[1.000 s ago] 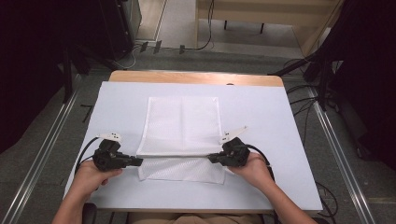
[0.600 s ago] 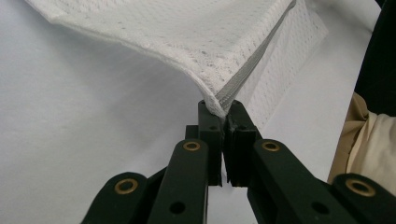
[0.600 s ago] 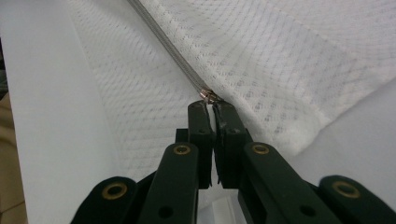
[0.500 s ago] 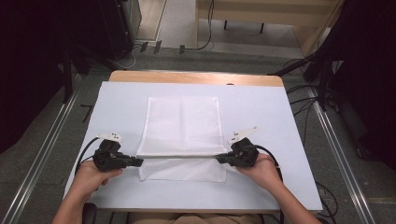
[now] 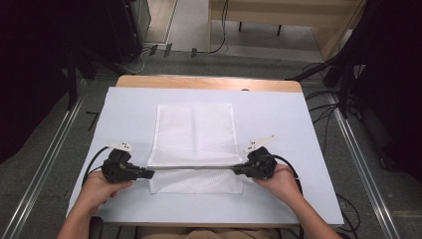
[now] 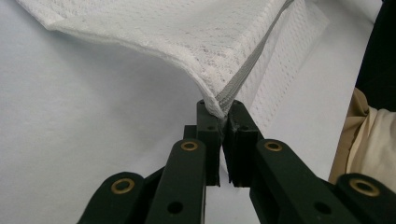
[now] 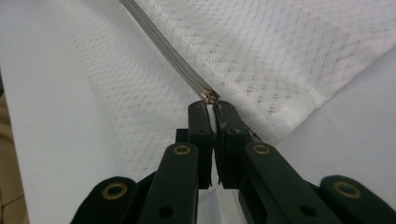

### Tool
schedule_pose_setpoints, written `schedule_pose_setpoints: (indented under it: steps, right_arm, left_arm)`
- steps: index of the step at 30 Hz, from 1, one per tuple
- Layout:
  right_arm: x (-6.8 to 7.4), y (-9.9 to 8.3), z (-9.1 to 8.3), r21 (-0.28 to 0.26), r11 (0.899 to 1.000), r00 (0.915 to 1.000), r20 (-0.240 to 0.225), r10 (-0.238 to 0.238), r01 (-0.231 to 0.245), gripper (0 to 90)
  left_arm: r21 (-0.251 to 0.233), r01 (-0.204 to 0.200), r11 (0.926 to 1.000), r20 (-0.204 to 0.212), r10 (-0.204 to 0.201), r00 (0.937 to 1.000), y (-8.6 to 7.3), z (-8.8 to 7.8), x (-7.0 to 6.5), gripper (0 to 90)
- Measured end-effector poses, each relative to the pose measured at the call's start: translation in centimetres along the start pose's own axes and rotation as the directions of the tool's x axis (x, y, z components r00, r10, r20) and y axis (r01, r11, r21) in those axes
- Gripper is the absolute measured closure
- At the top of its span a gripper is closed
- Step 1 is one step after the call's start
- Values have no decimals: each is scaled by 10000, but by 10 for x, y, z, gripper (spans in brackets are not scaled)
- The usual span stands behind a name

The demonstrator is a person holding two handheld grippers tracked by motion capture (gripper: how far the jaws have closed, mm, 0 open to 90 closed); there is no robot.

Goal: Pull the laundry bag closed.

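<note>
A white mesh bag (image 5: 194, 132) lies flat on the white table (image 5: 298, 124), its near part folded along a grey zipper (image 5: 191, 168). The zipper is stretched straight between the two grippers. My left gripper (image 5: 149, 173) is shut on the bag's left corner at the zipper's end (image 6: 223, 100); the mesh (image 6: 187, 37) lifts away from the left gripper (image 6: 219, 109). My right gripper (image 5: 235, 169) is shut on the zipper pull at the bag's right edge. In the right gripper view the metal slider (image 7: 209, 96) sits just past the tips of the right gripper (image 7: 211, 108), with the zipper (image 7: 163, 46) running off up and left.
A bare wooden strip (image 5: 209, 82) runs along the table's far edge. Metal rails (image 5: 45, 164) flank the table and cables (image 5: 323, 99) lie on the floor to the right. A beige sleeve (image 6: 369, 135) shows at the right of the left gripper view.
My right gripper moved a little to the right, drawing the zipper line longer and tauter, then held still. The left gripper stayed in place.
</note>
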State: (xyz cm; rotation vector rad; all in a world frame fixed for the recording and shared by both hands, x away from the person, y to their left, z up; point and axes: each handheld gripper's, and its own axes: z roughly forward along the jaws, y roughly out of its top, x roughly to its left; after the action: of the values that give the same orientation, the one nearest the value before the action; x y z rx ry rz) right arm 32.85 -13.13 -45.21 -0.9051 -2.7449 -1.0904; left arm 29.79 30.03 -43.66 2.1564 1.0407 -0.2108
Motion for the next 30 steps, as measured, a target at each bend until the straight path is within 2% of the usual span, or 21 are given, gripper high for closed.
schedule_pose_setpoints:
  steps: [4, 8, 10, 17, 20, 22, 28, 30]
  right_arm:
    - [-1, 1, 4, 37, 10000, 10000, 52, 21, -21, 869]
    - [-1, 1, 4, -21, 10000, 10000, -41, 82, -82, 841]
    - [-1, 1, 2, -215, 9998, 10000, 2, 31, -31, 802]
    - [-2, 2, -11, -1158, 9932, 9998, 149, 133, -115, 650]
    - [-5, 0, -15, -1517, 9884, 9986, 489, 185, -109, 550]
    - [-9, -1, -18, -1802, 9836, 9969, 786, 76, 68, 508]
    - [-19, -8, -30, -2367, 9715, 9909, 1286, 392, -77, 401]
    - [-24, -10, -35, -2513, 9678, 9880, 1464, 502, -119, 384]
  left_arm:
    - [-114, 150, 9998, 63, -149, 9999, -1, -1, 3, 773]
    - [-354, 32, 9994, -24, -33, 10000, 0, -3, 2, 701]
    - [-585, 88, 9983, -70, -92, 9999, 1, -4, 1, 643]
    - [-1394, -42, 9902, -751, -63, 9972, 4, -11, 1, 488]
    - [-1859, -208, 9823, -1164, -10, 9932, 4, -14, 2, 444]
    - [-2040, -79, 9789, -1304, -192, 9913, 4, -17, 3, 428]
    - [-2275, -61, 9738, -1861, -374, 9818, 3, -22, 8, 388]
    - [-2369, -80, 9715, -2096, -430, 9768, 2, -24, 10, 379]
